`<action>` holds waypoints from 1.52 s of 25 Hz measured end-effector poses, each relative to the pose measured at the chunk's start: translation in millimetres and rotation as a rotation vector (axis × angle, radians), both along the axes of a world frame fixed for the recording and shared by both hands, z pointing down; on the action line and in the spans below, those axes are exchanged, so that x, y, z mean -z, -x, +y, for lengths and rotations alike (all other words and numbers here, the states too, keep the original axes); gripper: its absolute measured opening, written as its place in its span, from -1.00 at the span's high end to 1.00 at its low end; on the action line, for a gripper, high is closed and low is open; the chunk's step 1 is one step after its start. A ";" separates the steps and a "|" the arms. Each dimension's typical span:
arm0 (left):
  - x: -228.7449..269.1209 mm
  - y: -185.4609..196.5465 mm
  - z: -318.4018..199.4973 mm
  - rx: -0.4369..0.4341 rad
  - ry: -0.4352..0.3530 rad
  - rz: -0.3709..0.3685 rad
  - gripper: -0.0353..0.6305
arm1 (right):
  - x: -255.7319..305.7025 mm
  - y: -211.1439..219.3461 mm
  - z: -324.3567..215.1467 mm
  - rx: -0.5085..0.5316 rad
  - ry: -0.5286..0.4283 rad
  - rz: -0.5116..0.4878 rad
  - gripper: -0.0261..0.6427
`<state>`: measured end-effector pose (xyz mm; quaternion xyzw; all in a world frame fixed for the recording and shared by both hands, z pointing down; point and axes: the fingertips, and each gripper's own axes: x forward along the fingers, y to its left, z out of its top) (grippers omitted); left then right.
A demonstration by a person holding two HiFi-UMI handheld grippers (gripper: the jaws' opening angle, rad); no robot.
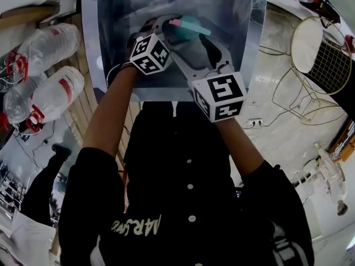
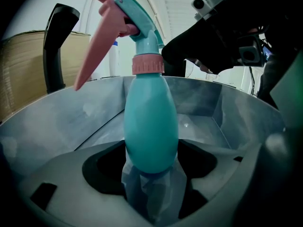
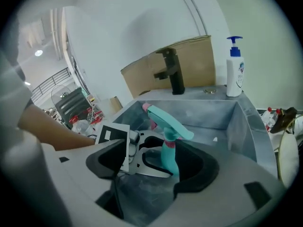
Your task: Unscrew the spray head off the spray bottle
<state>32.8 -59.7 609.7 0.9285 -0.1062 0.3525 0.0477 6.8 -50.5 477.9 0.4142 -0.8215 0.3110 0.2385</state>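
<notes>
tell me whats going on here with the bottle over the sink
A person works over a metal sink with a gripper in each hand. The left gripper is clamped on the lower body of a teal spray bottle. The right gripper is open: the bottle shows between its wide-apart jaws, not gripped. The spray head with its pink trigger is on the bottle, its pink collar seated at the neck.

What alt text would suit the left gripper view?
The left gripper clamps the body of a teal spray bottle over a metal sink. Its pink collar and pink trigger are still attached; a black faucet stands behind.
</notes>
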 end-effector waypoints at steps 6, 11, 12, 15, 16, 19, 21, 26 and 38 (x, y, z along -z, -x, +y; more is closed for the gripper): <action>1.0 -0.2 -1.1 0.011 0.004 0.008 -0.18 | -3.7 0.3 -11.3 -0.012 -0.014 0.008 -0.10; 0.7 -1.1 -1.6 0.011 0.004 0.006 -0.18 | -5.1 1.7 -19.0 0.041 -0.034 0.016 -0.17; -0.4 -0.5 -1.4 0.011 0.005 0.004 -0.18 | -5.7 3.1 -19.7 0.055 -0.034 0.017 -0.20; -0.3 0.0 -1.5 0.010 0.005 0.003 -0.18 | -8.8 5.9 -22.8 0.082 -0.048 0.042 -0.22; 0.8 -0.6 -1.8 0.009 0.005 0.004 -0.18 | -9.8 6.4 -24.3 0.085 -0.054 0.051 -0.22; 1.9 -1.6 -2.6 0.009 0.003 0.004 -0.18 | -11.9 8.2 -29.3 0.089 -0.079 0.061 -0.22; 1.9 -1.4 -2.9 0.006 0.001 0.001 -0.18 | -13.2 11.1 -31.2 0.106 -0.094 0.066 -0.22; 1.8 0.8 -2.4 0.008 0.010 0.005 -0.19 | -12.2 20.3 -35.5 0.196 -0.171 0.037 -0.21; 1.7 2.2 -4.6 0.026 0.008 0.004 -0.18 | -16.1 -6.4 -40.1 0.282 -0.254 0.082 0.46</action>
